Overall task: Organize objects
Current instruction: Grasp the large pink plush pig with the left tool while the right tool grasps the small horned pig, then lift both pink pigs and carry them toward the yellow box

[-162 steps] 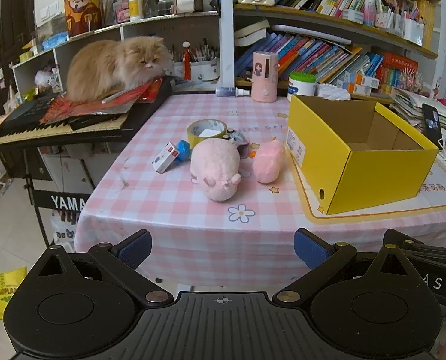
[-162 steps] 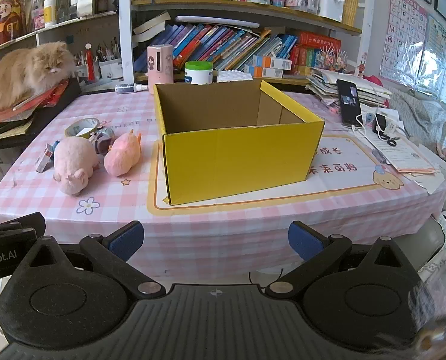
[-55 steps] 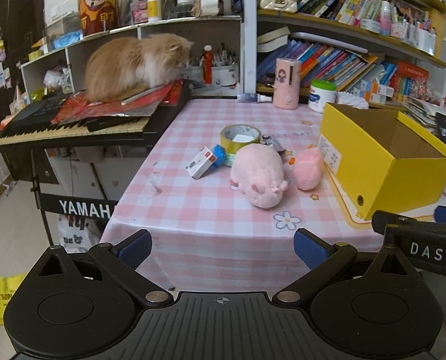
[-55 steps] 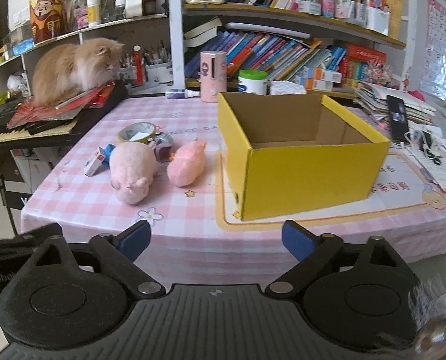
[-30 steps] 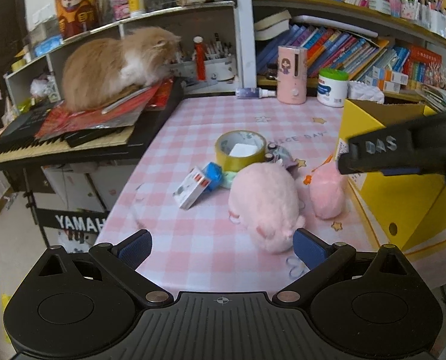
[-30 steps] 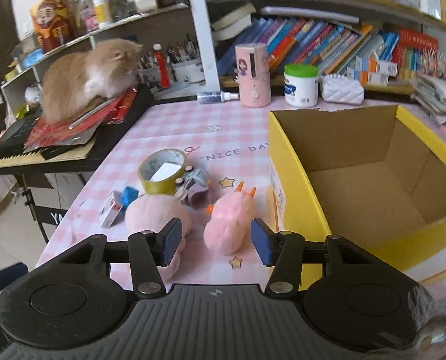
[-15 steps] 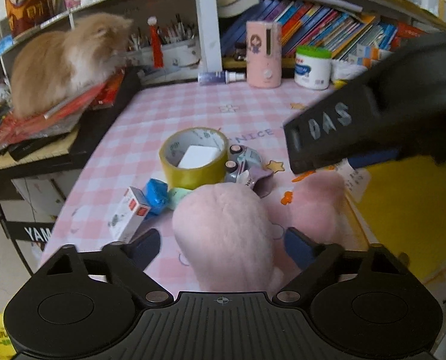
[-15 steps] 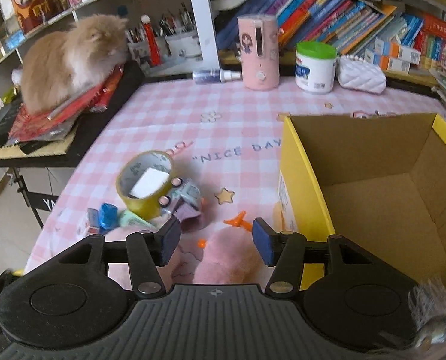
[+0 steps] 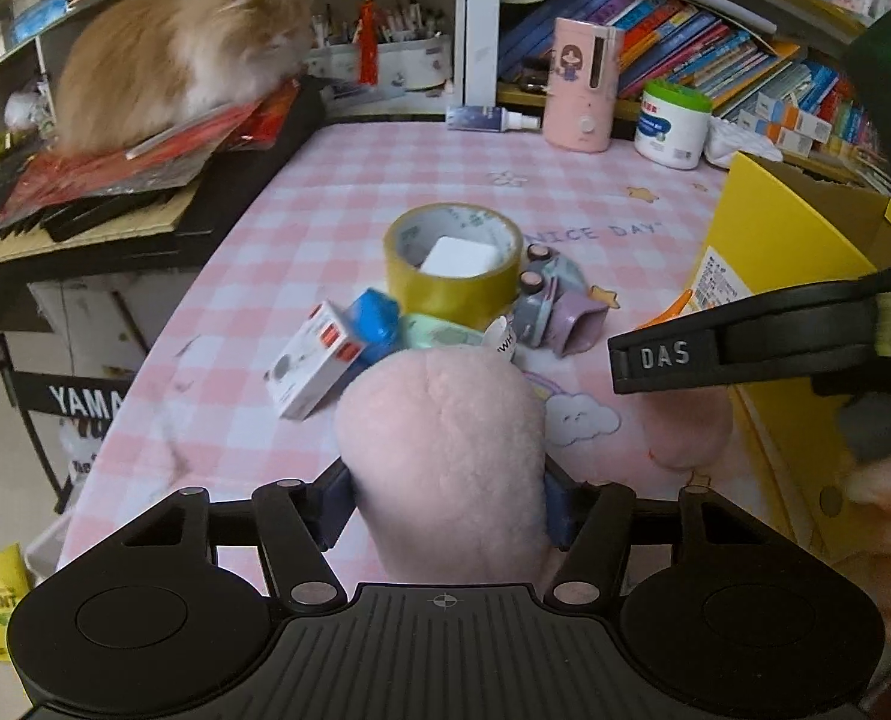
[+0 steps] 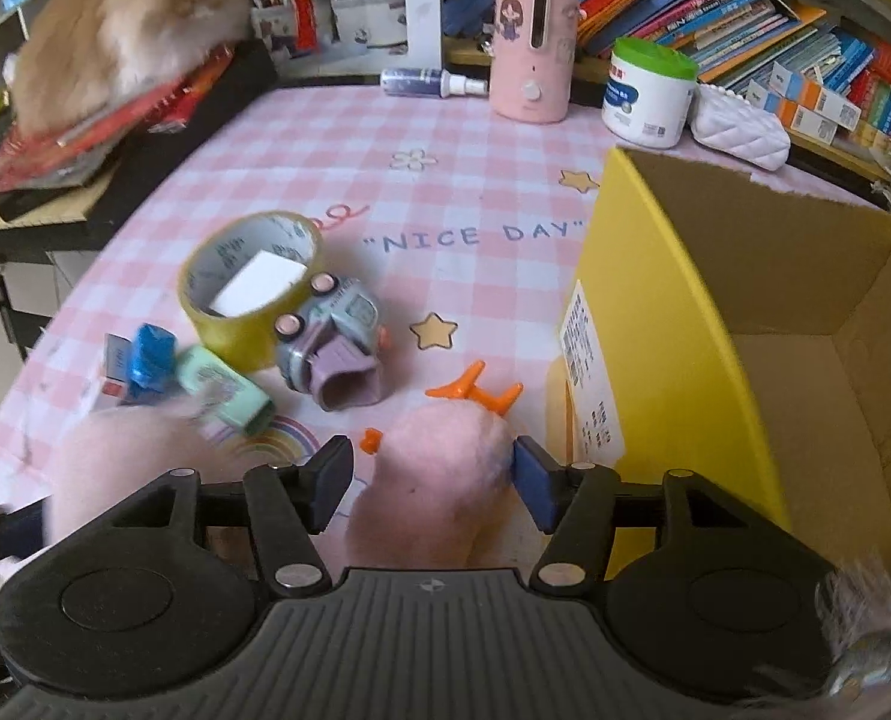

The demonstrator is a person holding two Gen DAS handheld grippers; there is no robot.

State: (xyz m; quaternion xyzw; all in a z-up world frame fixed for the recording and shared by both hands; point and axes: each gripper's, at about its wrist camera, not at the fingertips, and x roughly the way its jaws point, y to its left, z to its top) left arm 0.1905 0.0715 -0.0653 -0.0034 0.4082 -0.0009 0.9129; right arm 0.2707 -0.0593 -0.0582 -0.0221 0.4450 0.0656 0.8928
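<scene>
My left gripper (image 9: pixel 445 501) is shut on the big pink plush toy (image 9: pixel 445 450), its pads pressed into both sides. My right gripper (image 10: pixel 424 483) straddles the smaller pink plush with orange feet (image 10: pixel 439 480); the right pad touches it, the left pad stands a little apart. That plush lies beside the open yellow box (image 10: pixel 715 330). Behind the plushes lie a tape roll (image 10: pixel 247 294), a purple-grey toy car (image 10: pixel 337 336), a blue object (image 10: pixel 148 357), a green case (image 10: pixel 223 390) and a small white carton (image 9: pixel 313 369).
A cat (image 9: pixel 175 54) sits on a keyboard (image 9: pixel 55 210) at the table's left. A pink dispenser (image 10: pixel 532 42), white jar (image 10: pixel 649 96), spray bottle (image 10: pixel 427 83) and white pouch (image 10: pixel 739 126) stand at the back below bookshelves.
Both grippers moved in over the table onto the plush toys. The left jaws closed onto the big plush. The right jaws now flank the small plush.
</scene>
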